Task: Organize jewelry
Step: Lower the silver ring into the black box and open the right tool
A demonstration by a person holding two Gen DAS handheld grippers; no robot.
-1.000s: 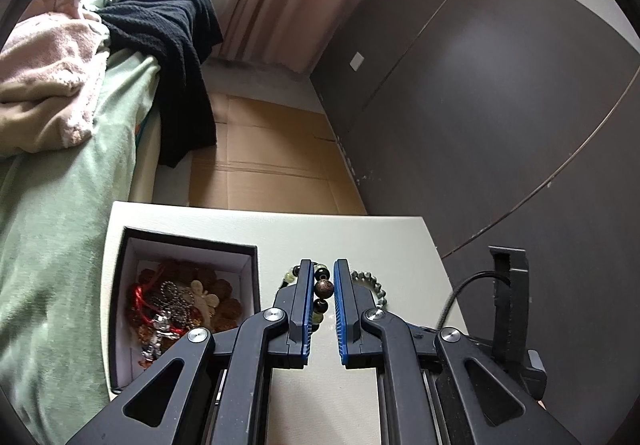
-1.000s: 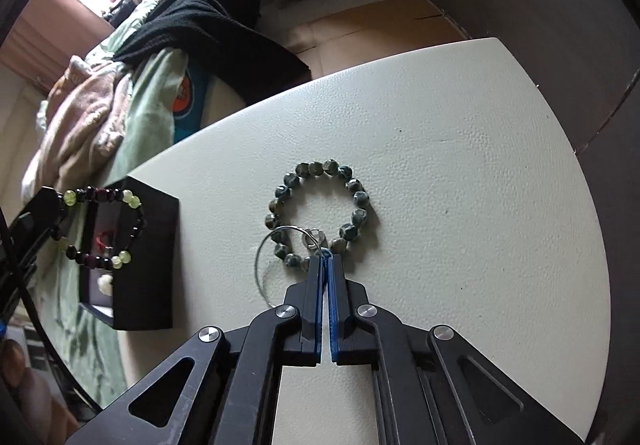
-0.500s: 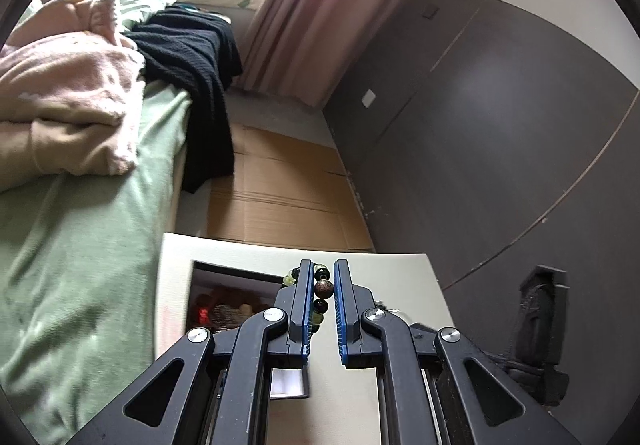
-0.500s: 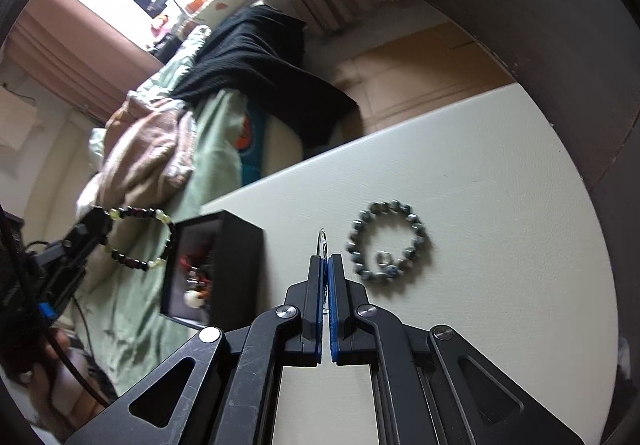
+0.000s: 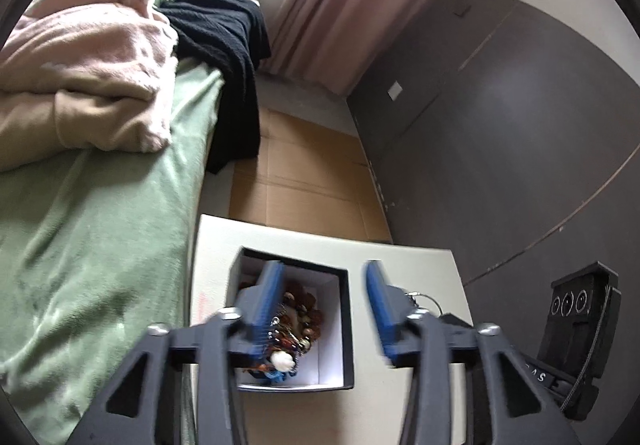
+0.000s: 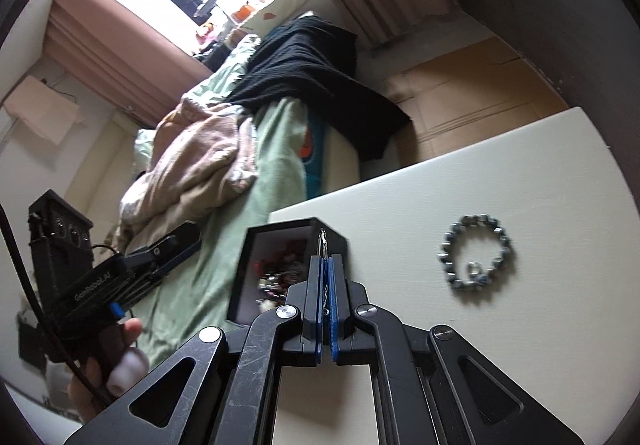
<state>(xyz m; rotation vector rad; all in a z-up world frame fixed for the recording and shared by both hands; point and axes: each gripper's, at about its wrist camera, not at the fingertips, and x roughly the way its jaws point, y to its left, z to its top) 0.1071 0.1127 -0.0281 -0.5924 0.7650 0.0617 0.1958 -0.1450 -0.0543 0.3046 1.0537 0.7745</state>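
One jewelry box (image 5: 344, 329) below opening left hand-held gripper (image 5: 324, 277).

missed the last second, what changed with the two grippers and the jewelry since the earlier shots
The left gripper, above the black box with white lining, let go its dark-and-green bead bracelet; its jaws are opening, nothing between them. The right gripper lifted the thin silver wire hoop off the white table toward the box. The grey-blue bead bracelet stayed put.
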